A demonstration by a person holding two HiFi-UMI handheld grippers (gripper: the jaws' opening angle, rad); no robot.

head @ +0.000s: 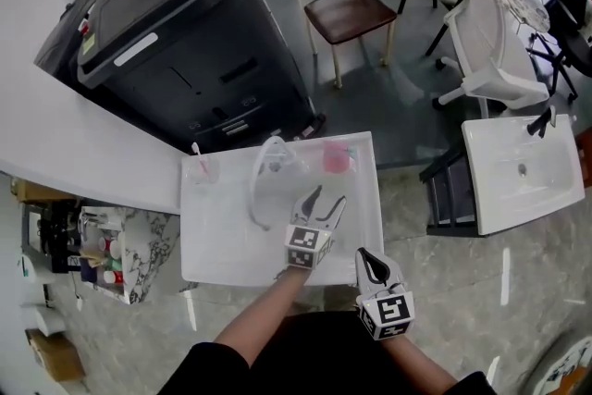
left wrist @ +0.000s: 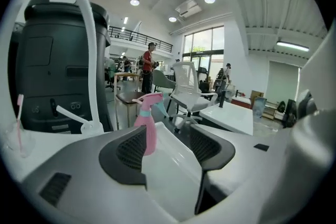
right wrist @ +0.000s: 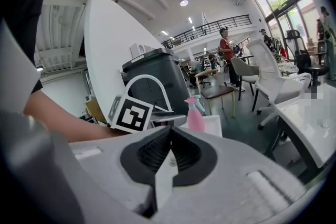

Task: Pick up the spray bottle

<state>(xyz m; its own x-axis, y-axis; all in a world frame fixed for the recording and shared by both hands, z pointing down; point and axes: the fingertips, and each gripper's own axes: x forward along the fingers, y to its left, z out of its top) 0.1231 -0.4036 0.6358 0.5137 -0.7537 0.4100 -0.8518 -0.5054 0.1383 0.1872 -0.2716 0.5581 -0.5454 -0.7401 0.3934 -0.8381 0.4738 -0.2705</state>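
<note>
Looking for the spray bottle (head: 335,158): where does it stand?

Upright on the white table (head: 222,264), close to the far edge and toward the far right corner. It's pink with a pale blue trigger.

And the left gripper (head: 327,195)?

Over the table's right half, pointing at the bottle but apart from it. Its jaws stand partly open with only bare tabletop between them. From that gripper's own view the bottle shows beyond the left pad (left wrist: 131,150), not between the two.

What about the right gripper (head: 363,254)?

It hangs at the near edge by the near right corner, behind the left one. The jaws are pressed together with nothing in them.

Anything else on the table?

A white arched tube (head: 262,180) left of the bottle, and a clear cup (head: 201,166) with a pink stick in it at the far left corner.

And around it?

A big dark machine (head: 185,42) past the far edge, a wooden chair (head: 347,14) further back and a white basin (head: 518,171) off to the right.
</note>
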